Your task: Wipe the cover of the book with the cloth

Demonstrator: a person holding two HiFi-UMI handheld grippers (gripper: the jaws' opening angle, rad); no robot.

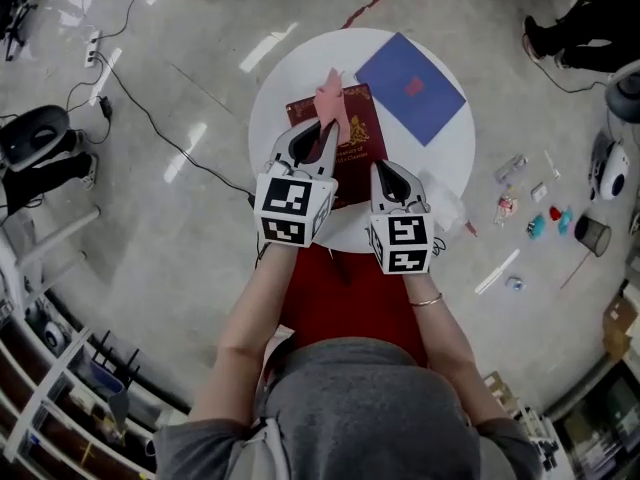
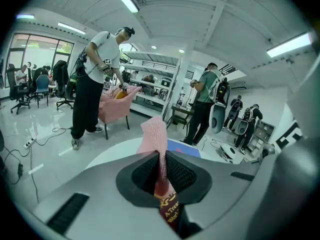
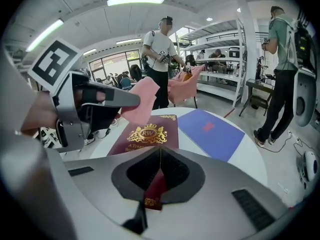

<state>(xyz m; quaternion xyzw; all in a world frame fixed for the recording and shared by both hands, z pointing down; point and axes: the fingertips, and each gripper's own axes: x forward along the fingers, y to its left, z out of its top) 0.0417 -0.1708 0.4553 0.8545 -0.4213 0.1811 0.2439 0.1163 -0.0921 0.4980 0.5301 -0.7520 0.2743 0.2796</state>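
1. The left hand-held gripper point(image 1: 322, 133), nearer the work, pinches the pink cloth point(image 1: 330, 100) over the book point(image 1: 360, 140), which lies mid-counter point(image 1: 275, 98) with its long axis pointing away.
2. The right hand-held gripper point(image 1: 388, 171) has its jaws together and empty, at the book's near right corner.

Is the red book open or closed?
Closed. The book lies flat on the table, its gold-crested front cover facing up.

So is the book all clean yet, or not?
Pickup looks done: the left gripper has the pink cloth pinched in its jaws. Right now the cloth sits over the far end of the red book, and the right gripper, jaws together, is over the book's near part. The wiping is what's left; I can't tell how much cover is wiped.
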